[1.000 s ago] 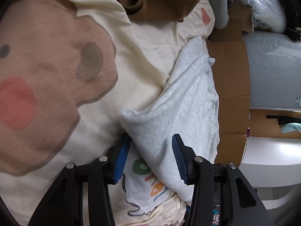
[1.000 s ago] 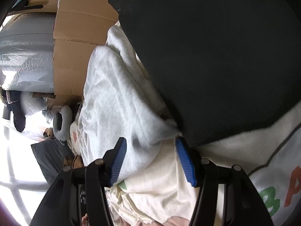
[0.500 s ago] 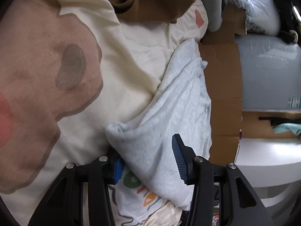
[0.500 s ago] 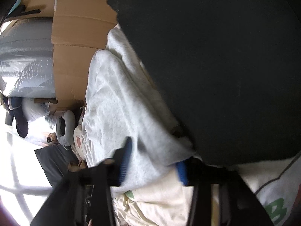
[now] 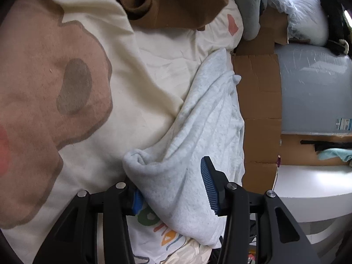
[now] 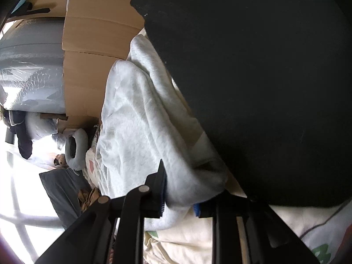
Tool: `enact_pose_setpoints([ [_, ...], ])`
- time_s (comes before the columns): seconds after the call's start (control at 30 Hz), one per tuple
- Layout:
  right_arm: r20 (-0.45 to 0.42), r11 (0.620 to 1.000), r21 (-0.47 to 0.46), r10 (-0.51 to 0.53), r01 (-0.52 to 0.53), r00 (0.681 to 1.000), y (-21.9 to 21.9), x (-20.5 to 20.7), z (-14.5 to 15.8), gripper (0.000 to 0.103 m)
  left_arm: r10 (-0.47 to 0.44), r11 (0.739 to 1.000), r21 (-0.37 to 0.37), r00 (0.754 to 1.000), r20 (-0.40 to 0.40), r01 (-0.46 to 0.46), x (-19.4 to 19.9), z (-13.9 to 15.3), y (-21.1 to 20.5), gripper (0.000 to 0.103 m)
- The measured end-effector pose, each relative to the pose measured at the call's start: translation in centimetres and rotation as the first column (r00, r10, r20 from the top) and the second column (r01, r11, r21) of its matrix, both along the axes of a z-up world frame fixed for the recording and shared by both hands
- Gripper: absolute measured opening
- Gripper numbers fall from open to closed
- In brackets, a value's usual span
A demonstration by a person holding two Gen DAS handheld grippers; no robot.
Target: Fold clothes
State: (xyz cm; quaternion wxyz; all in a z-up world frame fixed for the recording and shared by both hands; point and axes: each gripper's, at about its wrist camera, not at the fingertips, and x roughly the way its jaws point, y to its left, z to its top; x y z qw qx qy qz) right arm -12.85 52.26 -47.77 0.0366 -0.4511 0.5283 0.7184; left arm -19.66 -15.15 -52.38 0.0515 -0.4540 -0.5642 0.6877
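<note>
A light grey fleecy garment (image 5: 198,132) lies bunched along the right edge of a cream bedsheet with a bear print (image 5: 143,77). My left gripper (image 5: 171,182) has a thick fold of its near corner filling the gap between the pads, and the cloth drapes over the left finger. In the right wrist view the same grey garment (image 6: 136,121) runs away from me. My right gripper (image 6: 180,195) is closing its jaws, pinching a rolled edge of it. Under both lies a white shirt with coloured letters (image 5: 151,217).
A large black cloth (image 6: 253,88) fills the right wrist view's upper right. A brown garment (image 5: 180,0) lies at the far end. Cardboard (image 5: 259,99) and a plastic-wrapped grey bulk (image 5: 314,88) border the bed. A grey neck pillow (image 6: 77,149) sits beyond.
The right gripper's jaws went from wide apart to pinched on the grey garment's edge. In the left view the grey corner slid down over the left finger and the sheet shifted left.
</note>
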Motion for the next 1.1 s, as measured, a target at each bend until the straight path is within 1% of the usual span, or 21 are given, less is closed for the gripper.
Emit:
enact_pose_setpoints([
  [0.03,0.001,1.0,0.008,0.008,-0.008,1.0,0.0,-0.1,0.2,0.009,0.007,1.0,-0.011,1.0,0.006,-0.007,0.0,0.0,-0.1,0.037],
  [0.07,0.002,1.0,0.015,0.016,-0.016,1.0,0.1,-0.2,0.3,0.009,0.008,1.0,-0.024,1.0,0.013,-0.008,0.0,0.0,-0.2,0.02],
  [0.2,-0.005,1.0,0.017,0.016,-0.016,1.0,0.4,0.0,1.4,0.008,0.021,0.999,-0.025,1.0,0.016,-0.02,0.1,0.8,-0.4,0.016],
  [0.37,0.003,1.0,-0.005,0.001,-0.001,1.0,0.3,0.5,3.1,0.008,0.003,0.998,-0.058,1.0,-0.003,-0.003,-0.5,3.7,-0.6,0.014],
  [0.53,-0.006,1.0,-0.025,0.008,-0.008,1.0,-0.1,0.6,5.1,0.007,0.002,0.996,-0.089,1.0,-0.008,-0.003,-1.2,6.3,-0.5,0.014],
  [0.57,-0.018,0.999,-0.036,0.023,-0.024,1.0,-0.3,0.7,5.5,0.007,0.006,0.996,-0.094,1.0,-0.007,-0.007,-1.1,6.6,-0.6,0.014],
  [0.7,-0.019,0.998,-0.048,0.04,-0.041,0.999,-0.8,1.3,6.5,0.007,0.015,0.995,-0.101,1.0,-0.003,-0.015,-1.0,7.4,-1.1,0.013],
  [0.9,0.027,0.995,-0.068,0.078,-0.076,0.997,-2.2,3.4,6.0,0.007,0.005,0.994,-0.11,1.0,0.005,-0.004,-0.4,8.5,-2.0,0.013],
  [1.1,0.054,0.991,-0.072,0.119,-0.115,0.991,-3.5,4.9,6.1,0.007,-0.003,0.993,-0.116,1.0,0.021,0.006,1.4,9.2,-3.1,0.013],
])
